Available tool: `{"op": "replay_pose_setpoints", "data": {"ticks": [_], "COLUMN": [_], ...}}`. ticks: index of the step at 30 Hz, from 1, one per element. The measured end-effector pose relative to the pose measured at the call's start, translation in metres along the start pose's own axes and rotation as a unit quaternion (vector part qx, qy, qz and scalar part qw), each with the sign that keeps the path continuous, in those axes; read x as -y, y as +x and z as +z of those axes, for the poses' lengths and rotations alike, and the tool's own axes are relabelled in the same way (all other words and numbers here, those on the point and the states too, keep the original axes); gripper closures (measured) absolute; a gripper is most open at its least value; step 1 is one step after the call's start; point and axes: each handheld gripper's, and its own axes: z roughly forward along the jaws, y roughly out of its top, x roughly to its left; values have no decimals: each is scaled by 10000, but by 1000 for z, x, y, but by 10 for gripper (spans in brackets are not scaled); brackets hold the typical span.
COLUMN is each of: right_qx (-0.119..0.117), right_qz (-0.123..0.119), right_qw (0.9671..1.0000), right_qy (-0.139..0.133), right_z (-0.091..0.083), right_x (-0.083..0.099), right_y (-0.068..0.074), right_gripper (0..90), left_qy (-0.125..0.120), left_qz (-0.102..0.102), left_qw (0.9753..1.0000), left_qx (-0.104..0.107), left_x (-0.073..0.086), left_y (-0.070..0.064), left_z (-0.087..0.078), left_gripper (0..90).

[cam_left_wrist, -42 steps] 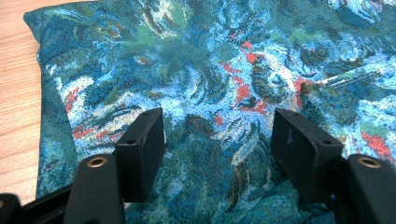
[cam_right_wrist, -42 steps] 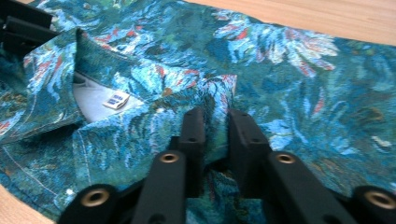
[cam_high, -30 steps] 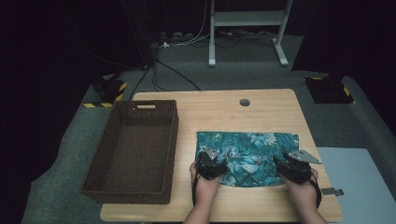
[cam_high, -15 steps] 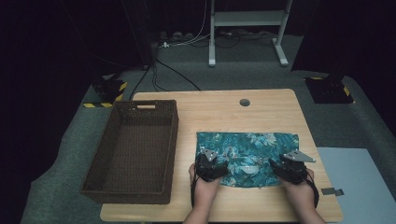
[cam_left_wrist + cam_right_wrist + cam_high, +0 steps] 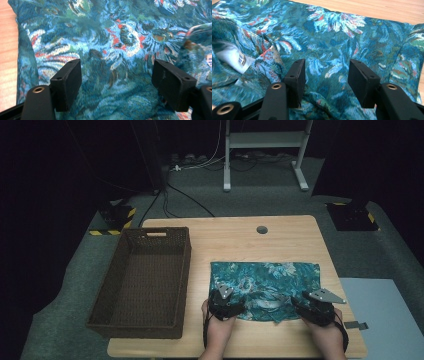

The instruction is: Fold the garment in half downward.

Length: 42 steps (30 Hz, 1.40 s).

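Left tongs [image 5: 116, 87]: jaws stand well apart, with the patterned cloth [image 5: 117, 42] lying between and beneath them; nothing is clamped. In the high view the left tongs [image 5: 226, 302] sit at the near left corner of the cloth, with the person's left hand [image 5: 218, 330] behind them at the counter's near edge.

Right tongs [image 5: 326, 81]: jaws apart, a moderate gap, resting over the cloth [image 5: 337, 42] without pinching it. A fold of the fabric rises just left of the jaws in the right gripper view, exposing a pale inner face and a small label [image 5: 242, 59]. In the high view the right tongs [image 5: 312, 307] sit at the near right corner of the cloth, the right hand [image 5: 327, 337] behind them.

Cloth [image 5: 265, 282]: teal with a blue, white and red print, spread roughly as a rectangle on the right half of the counter [image 5: 235, 240], its near edge rumpled between the two tongs.

Surroundings: a dark brown woven basket [image 5: 145, 282] stands on the left part of the counter, near the cloth but apart from it. A round grommet [image 5: 261, 229] sits in the counter towards the far edge. Beyond the counter, cables [image 5: 190, 200] lie on the floor beside a white stand [image 5: 262, 150].
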Motion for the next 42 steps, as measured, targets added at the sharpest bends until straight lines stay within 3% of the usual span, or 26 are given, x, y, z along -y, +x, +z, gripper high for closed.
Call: {"op": "replay_pose_setpoints", "data": {"ticks": [16, 25, 34, 42], "right_qx": [-39, -33, -51, -98], "right_qz": [28, 104, 142, 109], "right_qw": [10000, 9999, 9998, 9998], "right_qy": [36, -3, -86, 169], "right_z": [-17, -23, -16, -4], "right_x": [16, 19, 5, 10], "right_y": [5, 1, 2, 4], "right_gripper": [475, 472, 467, 466], "left_qy": [28, -23, -10, 203], "left_qz": [24, -5, 46, 144], "left_qw": [10000, 10000, 10000, 9996], "left_qx": [48, 29, -30, -164], "left_x": [15, 13, 2, 9], "left_y": [-6, -4, -1, 3], "left_z": [-14, -17, -11, -6], "left_gripper": [213, 203, 195, 191]}}
